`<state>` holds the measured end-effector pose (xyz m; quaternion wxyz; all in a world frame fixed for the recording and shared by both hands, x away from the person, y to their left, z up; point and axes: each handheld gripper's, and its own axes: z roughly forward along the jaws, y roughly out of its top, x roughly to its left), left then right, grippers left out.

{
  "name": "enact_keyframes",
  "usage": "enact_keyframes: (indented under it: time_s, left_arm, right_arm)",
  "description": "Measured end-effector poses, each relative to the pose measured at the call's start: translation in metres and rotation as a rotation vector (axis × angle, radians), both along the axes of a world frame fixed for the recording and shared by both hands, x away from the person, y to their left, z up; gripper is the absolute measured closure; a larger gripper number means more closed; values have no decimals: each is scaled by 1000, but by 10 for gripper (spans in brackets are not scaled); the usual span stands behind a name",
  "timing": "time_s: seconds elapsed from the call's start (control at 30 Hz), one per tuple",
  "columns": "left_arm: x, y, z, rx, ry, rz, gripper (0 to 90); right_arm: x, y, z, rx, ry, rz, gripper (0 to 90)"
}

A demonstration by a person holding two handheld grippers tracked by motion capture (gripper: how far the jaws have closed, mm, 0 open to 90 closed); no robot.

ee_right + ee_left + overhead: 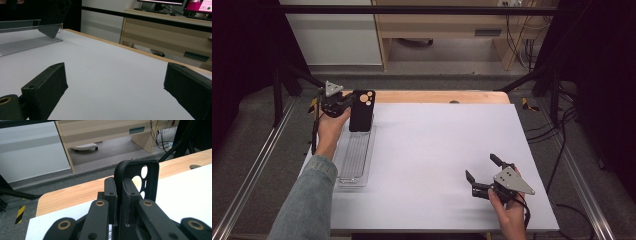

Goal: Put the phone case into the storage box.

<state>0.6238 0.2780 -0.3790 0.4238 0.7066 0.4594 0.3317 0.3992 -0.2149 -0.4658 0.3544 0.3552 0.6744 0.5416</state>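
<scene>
The phone case [362, 111] stands upright with its long axis vertical, over the far end of the clear tray [354, 160] at the left side of the counter [437, 150], and my left claw [346, 101] is clamped shut on one of its long side edges, reaching in from the left. In the left gripper view the case [150, 177] rises just beyond the two pressed-together jaws, its rim pinched between them. It is a matte black shell with rounded corners and a cluster of round camera cut-outs near its upper end, through which the wooden counter edge shows. Whether its lower end touches the tray or hangs just above it I cannot tell. My left hand is plainly the nearer one; my right claw [484, 169] sits well apart at the near right of the white counter mat, jaws spread wide with nothing between them, pointing toward the tray. I judge the next move to be lowering the case into the tray.
</scene>
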Motion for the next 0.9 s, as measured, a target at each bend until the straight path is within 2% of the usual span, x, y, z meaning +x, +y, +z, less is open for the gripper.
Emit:
enact_keyframes:
  time_s: [0.23, 0.9]
  left_arm:
    - [0, 1, -3, 6, 16, 3, 830]
    - [0, 6, -5, -5, 24, 24, 827]
  right_arm:
    - [0, 0, 0, 2, -1, -2, 50]
    - [0, 0, 0, 1, -1, -1, 50]
